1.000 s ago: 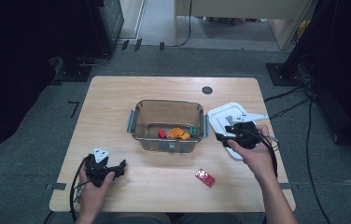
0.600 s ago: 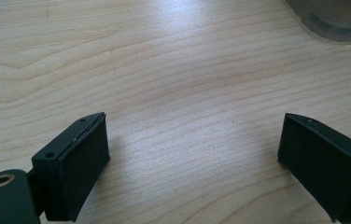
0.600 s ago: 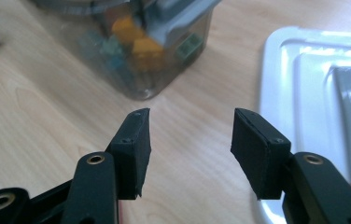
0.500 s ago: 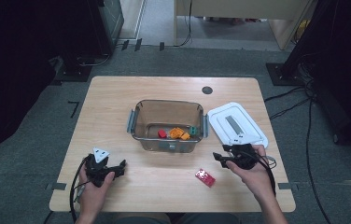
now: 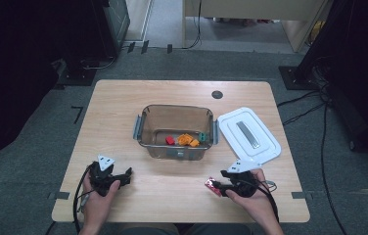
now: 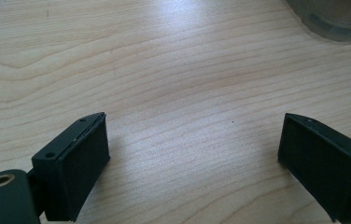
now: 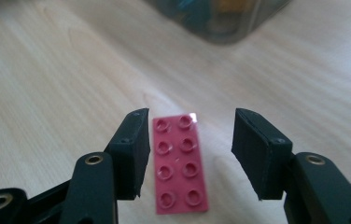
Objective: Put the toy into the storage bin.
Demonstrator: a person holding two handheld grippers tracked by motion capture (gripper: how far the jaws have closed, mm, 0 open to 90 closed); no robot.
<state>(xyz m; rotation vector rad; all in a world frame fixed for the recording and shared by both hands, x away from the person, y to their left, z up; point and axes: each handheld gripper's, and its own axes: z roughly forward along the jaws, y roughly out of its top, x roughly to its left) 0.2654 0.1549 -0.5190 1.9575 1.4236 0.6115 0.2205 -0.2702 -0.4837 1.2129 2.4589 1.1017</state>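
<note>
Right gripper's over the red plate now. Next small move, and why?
Probably close the right gripper on the red studded plate. The plate lies flat on the table between the open jaws, one pad right beside its edge, the other apart from it. The open clear bin already holds small bricks, so it likely goes there.

A bin [image 5: 177, 128] stands at the middle of the table [image 5: 123, 103], with a few small pieces on its floor toward the near right corner, and its lid [image 5: 248, 134] lies flat on the tabletop just to its right. Nearer the person, a studded plate [image 5: 214, 186] lies flat in front of the bin's right end, between the parted jaws of the right gripper [image 5: 225, 186], whose pads stand off it. The left gripper [image 5: 123, 174] sits well apart at the near left, over bare tabletop in front of the bin's left end.
</note>
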